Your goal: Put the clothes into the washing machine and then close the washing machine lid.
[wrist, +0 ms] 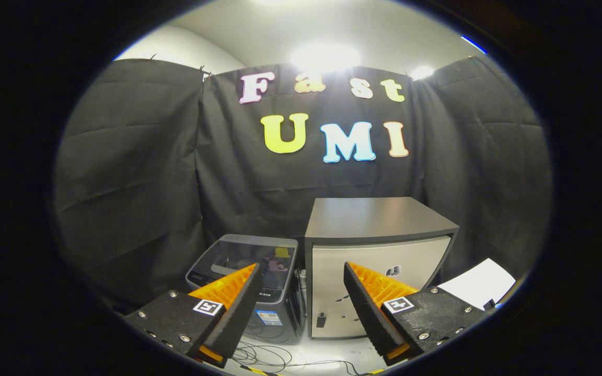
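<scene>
The jaws of the gripper (301,282) stood wide apart with nothing between them, raised above the floor (327,355). Beyond the left finger sat the washing machine (249,292), a small dark top-loader on the floor with its see-through lid (251,258) down; coloured clothes (279,260) showed through the lid, inside the tub. Just beside it, on its right and ahead of the gap between the fingers, stood a taller cabinet (379,261) with a dark top and a pale metal front. Thin cables (269,357) lay loose on the floor before the machine. A white sheet (481,284) lay past the right finger, beside the cabinet.
</scene>
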Available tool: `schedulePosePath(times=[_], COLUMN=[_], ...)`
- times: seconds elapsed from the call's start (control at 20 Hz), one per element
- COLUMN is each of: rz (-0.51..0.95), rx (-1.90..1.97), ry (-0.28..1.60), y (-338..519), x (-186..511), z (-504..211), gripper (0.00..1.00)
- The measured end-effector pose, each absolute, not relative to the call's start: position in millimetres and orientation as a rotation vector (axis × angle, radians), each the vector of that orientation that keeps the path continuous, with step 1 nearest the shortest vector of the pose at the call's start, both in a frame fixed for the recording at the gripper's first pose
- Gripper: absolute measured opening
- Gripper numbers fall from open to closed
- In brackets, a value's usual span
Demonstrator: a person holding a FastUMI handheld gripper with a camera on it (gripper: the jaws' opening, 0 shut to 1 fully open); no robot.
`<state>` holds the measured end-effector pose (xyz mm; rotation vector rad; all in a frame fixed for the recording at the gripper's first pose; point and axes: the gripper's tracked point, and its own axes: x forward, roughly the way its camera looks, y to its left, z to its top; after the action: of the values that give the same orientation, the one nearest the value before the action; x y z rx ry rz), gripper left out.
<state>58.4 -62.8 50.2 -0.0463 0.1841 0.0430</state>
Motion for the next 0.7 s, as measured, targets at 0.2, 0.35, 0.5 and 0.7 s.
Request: schedulePosePath(times=[0.2, 0.35, 0.5, 0.7], rz=[0.063, 0.066, 0.051, 0.044], rx=[-0.062, -0.057, -0.051, -0.054], ry=[0.142, 0.115, 0.086, 0.074], y=[-58, -54, -52, -48], x=[32, 14, -6, -27], z=[54, 52, 51, 46], gripper=[0.96, 0.96, 0.96, 0.96])
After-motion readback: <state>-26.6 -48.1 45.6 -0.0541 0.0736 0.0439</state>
